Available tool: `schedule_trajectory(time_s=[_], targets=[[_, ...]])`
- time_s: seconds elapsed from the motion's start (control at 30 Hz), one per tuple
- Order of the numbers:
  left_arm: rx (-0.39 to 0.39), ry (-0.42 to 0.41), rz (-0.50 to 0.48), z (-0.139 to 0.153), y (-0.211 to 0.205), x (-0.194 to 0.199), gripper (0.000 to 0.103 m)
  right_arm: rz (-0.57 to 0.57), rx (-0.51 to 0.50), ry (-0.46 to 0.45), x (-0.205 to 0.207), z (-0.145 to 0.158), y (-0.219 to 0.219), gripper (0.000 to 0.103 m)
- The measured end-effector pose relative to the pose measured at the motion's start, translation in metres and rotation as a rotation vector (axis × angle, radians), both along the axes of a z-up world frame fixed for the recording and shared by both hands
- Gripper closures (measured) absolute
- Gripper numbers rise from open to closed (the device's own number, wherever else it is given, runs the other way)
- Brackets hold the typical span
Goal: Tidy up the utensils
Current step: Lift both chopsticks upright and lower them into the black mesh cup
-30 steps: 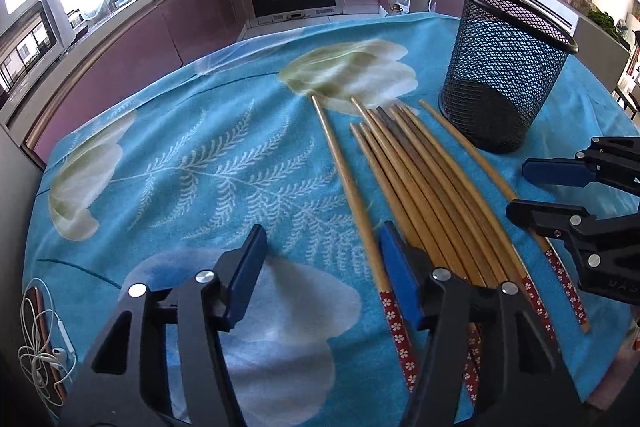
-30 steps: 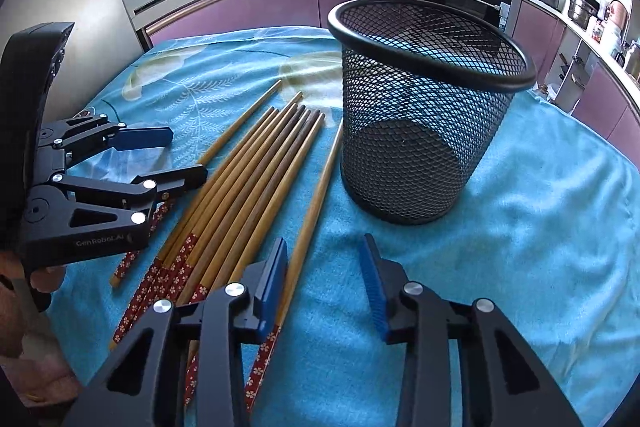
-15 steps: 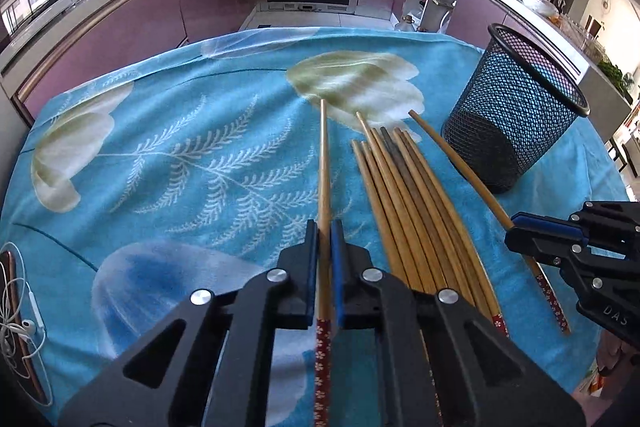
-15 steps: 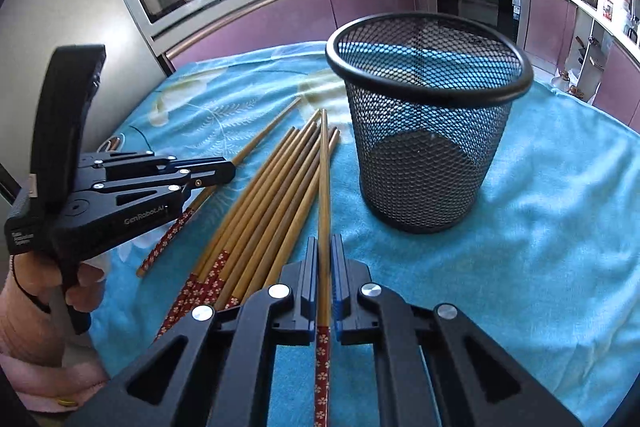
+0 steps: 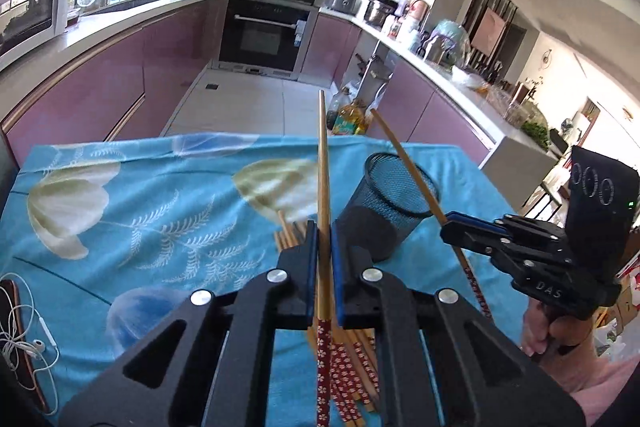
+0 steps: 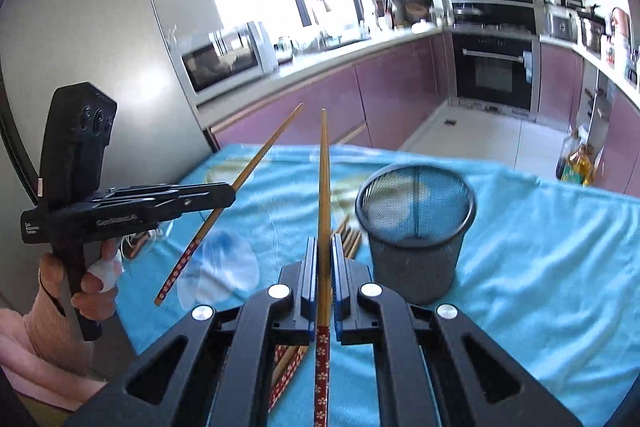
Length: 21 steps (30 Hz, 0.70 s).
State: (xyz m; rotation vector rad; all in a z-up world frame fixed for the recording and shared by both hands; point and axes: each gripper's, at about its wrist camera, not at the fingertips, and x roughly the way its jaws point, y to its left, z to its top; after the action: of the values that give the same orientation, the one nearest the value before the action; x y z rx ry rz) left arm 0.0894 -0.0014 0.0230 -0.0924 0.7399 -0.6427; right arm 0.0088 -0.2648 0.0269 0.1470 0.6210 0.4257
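Above the table (image 5: 152,195), both grippers carry one chopstick each, lifted clear of the blue floral cloth. Left gripper (image 5: 325,259): jaws clamped narrow on the left chopstick (image 5: 323,163), gripped just ahead of its red flower-patterned handle, so the long bare wooden end projects forward and upward. Right gripper (image 6: 325,267): jaws likewise closed tight on the right chopstick (image 6: 323,179), same grip point near the patterned end. Holding near the handle leaves most of the shaft free, which probably suits lowering the tip first into the mesh cup (image 6: 416,223). That cup stands upright on the cloth, open mouth up, just to the right of both held sticks; it looks empty as far as the mesh allows a view. Remaining chopsticks (image 5: 352,359) lie bundled on the cloth below the grippers, partly hidden by the gripper bodies. Judgement: pick step done for this pair, transfer to the cup pending. Risk: the two raised tips sit near each other and could cross over the cup rim; one-at-a-time insertion seems safer. Earphones (image 5: 24,339) rest at the table's left edge, well apart from the work.
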Motion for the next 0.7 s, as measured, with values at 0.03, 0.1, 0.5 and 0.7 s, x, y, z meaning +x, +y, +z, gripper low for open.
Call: schedule_trajectory(time_s=[0.03,0.1,0.5,0.7], targets=[[-0.024,-0.008,-0.013,0.008,-0.001,-0.002,0.096,0.004,0.008,-0.005,0.001,0.003,-0.003,0.098],[-0.07,-0.024,-0.042,0.023,-0.003,-0.005,0.096,0.01,0.025,-0.016,0.004,0.008,-0.007,0.098],[-0.116,0.028,-0.092,0.021,-0.034,-0.001,0.096,0.073,0.118,-0.015,0.008,0.004,-0.005,0.098],[-0.143,0.02,-0.09,0.02,-0.037,0.004,0.096,0.037,0.118,-0.04,0.011,0.006,-0.013,0.098]])
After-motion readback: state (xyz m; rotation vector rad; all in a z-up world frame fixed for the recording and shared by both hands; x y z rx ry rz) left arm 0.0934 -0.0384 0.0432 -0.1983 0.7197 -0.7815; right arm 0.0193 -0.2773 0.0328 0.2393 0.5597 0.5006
